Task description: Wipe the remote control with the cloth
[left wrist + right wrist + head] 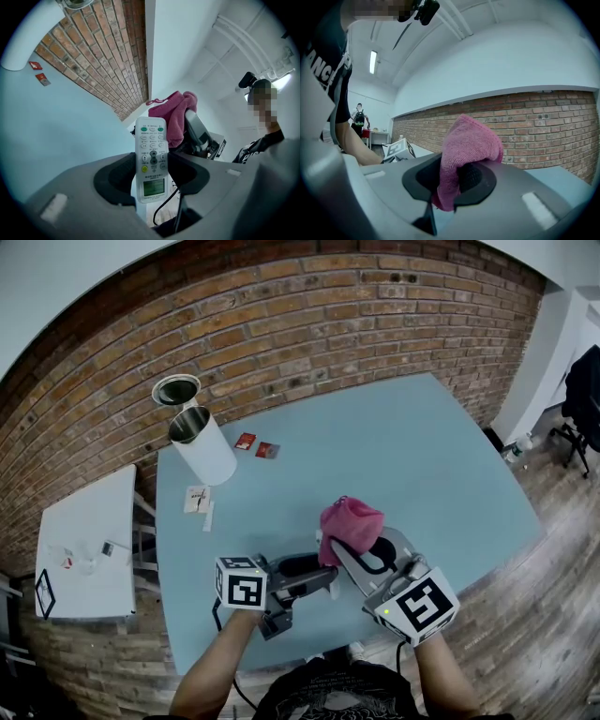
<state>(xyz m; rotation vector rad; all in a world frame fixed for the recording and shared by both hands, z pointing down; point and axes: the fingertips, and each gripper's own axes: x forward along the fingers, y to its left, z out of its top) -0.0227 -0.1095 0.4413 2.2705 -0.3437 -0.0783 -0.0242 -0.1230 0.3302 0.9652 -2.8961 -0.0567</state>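
Remote (151,154) keypad: left gripper view only

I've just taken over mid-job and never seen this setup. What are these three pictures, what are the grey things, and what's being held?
No robot: a person holds a two-jaw gripper in each hand. The head view looks down from the person's head; the other two cameras ride on the grippers. The left gripper is clamped on a white remote. The right gripper is clamped on a pink cloth. On the blue table are a white can, two red packets and a paper slip.
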